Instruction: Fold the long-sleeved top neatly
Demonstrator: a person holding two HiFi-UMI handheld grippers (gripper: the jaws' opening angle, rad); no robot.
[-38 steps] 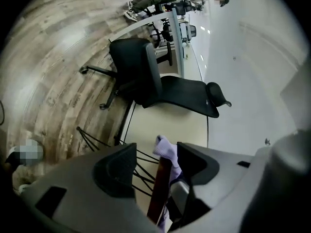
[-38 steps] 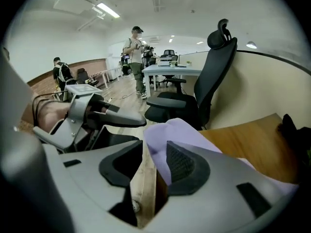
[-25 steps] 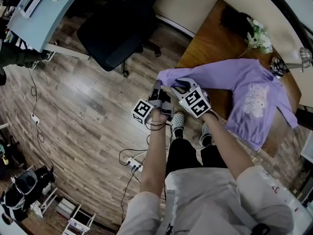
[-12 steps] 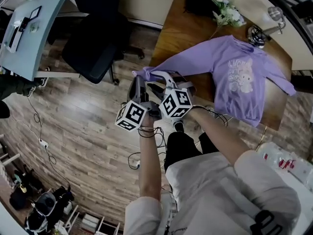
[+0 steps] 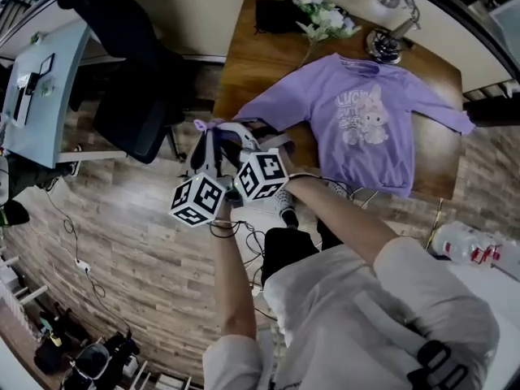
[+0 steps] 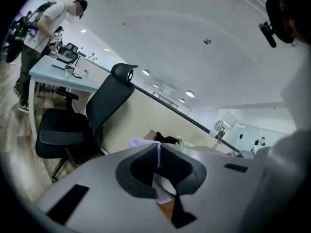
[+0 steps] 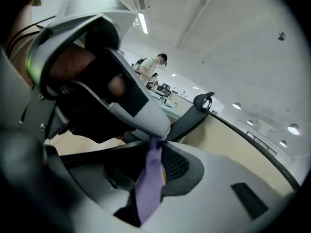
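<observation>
A person standing on the wood floor (image 5: 122, 242) holds 2 claws side by side, clear of the table's near edge, both at the cuff end of 1 sleeve (image 5: 272, 104) of a purple long-sleeved top (image 5: 357, 128). The top lies front up on a brown table (image 5: 252, 39), a rabbit print on its chest, its other sleeve (image 5: 443, 112) spread out toward the table's far end. The worked sleeve leaves the table edge and hangs stretched through the air to the claws.

The left claw (image 5: 205, 132) is clamped tight on the cuff: its own camera shows the 2 jaws pressed together with a thin fold of purple cloth pinched in the slit. The right claw (image 5: 236, 134), tip to tip with the left, is closing, and a twisted strip of the same sleeve runs between its jaws, lying against 1 ribbed pad with a gap on the other side.

A bunch of flowers (image 5: 325, 19) and a silver lamp (image 5: 388, 43) stand along the table's far edge. A black office chair (image 5: 134, 112) sits just off the table's corner.
</observation>
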